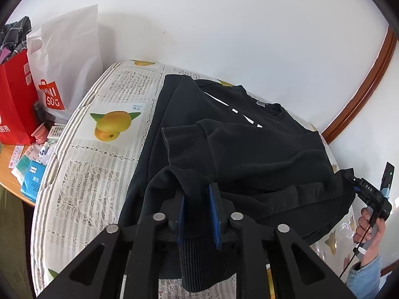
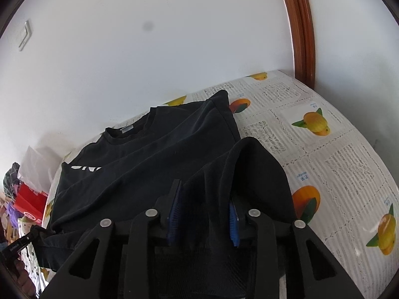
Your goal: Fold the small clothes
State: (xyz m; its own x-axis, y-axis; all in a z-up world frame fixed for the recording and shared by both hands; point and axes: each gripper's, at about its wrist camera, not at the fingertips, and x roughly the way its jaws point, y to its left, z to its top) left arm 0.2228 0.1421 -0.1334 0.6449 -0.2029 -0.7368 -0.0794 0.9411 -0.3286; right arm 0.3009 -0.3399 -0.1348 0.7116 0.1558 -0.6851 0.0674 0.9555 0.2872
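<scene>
A black sweatshirt (image 1: 249, 149) with white print lies on the table, one sleeve folded across its body. It also shows in the right wrist view (image 2: 149, 164). My left gripper (image 1: 198, 199) is shut on the ribbed bottom hem at one corner and holds it lifted. My right gripper (image 2: 204, 199) is shut on the hem at the other corner, cloth bunched between its blue pads (image 2: 174, 214). The right gripper also shows in the left wrist view (image 1: 369, 194), held by a hand at the sweatshirt's far edge.
The table (image 1: 99, 164) has a lace-pattern cover with fruit prints. Beside it at left stand a white shopping bag (image 1: 64, 69), a red bag (image 1: 15, 104) and small packets on a wooden surface (image 1: 27, 169). A white wall and wooden door frame (image 2: 301, 37) lie behind.
</scene>
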